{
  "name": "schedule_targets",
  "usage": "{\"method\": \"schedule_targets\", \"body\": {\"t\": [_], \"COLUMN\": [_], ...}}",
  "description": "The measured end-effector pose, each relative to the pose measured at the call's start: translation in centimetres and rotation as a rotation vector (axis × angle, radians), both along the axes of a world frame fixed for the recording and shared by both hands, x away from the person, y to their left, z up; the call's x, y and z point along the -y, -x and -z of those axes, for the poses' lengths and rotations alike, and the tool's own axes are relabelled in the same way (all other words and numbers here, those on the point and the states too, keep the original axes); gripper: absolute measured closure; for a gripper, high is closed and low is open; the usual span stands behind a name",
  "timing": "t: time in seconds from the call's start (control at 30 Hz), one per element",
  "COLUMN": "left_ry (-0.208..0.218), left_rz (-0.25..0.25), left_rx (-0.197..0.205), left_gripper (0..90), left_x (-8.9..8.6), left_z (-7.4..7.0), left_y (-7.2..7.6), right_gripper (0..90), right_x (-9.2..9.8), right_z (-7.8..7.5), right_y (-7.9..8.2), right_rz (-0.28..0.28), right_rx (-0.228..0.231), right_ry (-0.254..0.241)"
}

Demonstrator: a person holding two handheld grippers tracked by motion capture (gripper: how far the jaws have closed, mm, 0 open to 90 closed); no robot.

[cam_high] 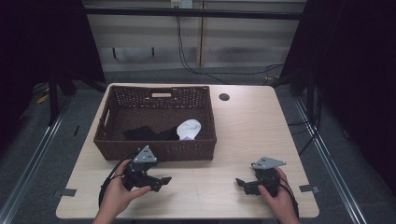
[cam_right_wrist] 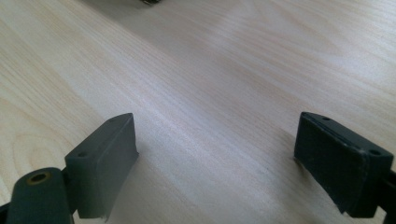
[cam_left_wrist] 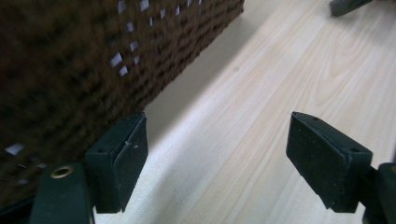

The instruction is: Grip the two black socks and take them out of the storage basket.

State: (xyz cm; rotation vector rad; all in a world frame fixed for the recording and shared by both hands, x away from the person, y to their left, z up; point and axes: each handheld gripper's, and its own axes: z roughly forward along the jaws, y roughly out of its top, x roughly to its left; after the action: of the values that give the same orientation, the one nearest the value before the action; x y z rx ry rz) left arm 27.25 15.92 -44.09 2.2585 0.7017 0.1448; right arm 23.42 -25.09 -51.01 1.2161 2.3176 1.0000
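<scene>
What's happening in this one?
A person sits at a wooden table with a two-jaw gripper in each hand. The left gripper rests just in front of a brown wicker basket, the right gripper on bare tabletop farther right. Both have their jaws open and hold nothing. Inside the basket lie a white sock and some dark fabric, not yet touched.

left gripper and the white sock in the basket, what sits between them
The basket's woven front wall stands between the left gripper and the white sock, plain in the high view.
</scene>
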Motion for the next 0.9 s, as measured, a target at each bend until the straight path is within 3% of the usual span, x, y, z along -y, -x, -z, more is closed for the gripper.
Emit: {"method": "schedule_targets", "body": {"t": [0.1,0.53,0.9], "left_ry": [-0.021,-0.018,-0.015], "left_rz": [0.009,0.023,0.007], "left_rx": [0.007,-0.003,-0.025], "left_gripper": [20.8,21.2,21.2], "left_x": [0.0,0.0,0.5], "left_z": [-1.5,-6.4,-7.8], "left_y": [-0.2,-2.0,-4.6], "right_gripper": [12.2,12.1,12.1], "right_x": [0.0,0.0,0.0], "right_z": [0.0,0.0,0.0], "right_y": [0.0,0.0,0.0], "right_rz": [0.0,0.0,0.0], "right_rx": [0.0,0.0,0.0], "right_ry": [0.0,0.0,0.0]}}
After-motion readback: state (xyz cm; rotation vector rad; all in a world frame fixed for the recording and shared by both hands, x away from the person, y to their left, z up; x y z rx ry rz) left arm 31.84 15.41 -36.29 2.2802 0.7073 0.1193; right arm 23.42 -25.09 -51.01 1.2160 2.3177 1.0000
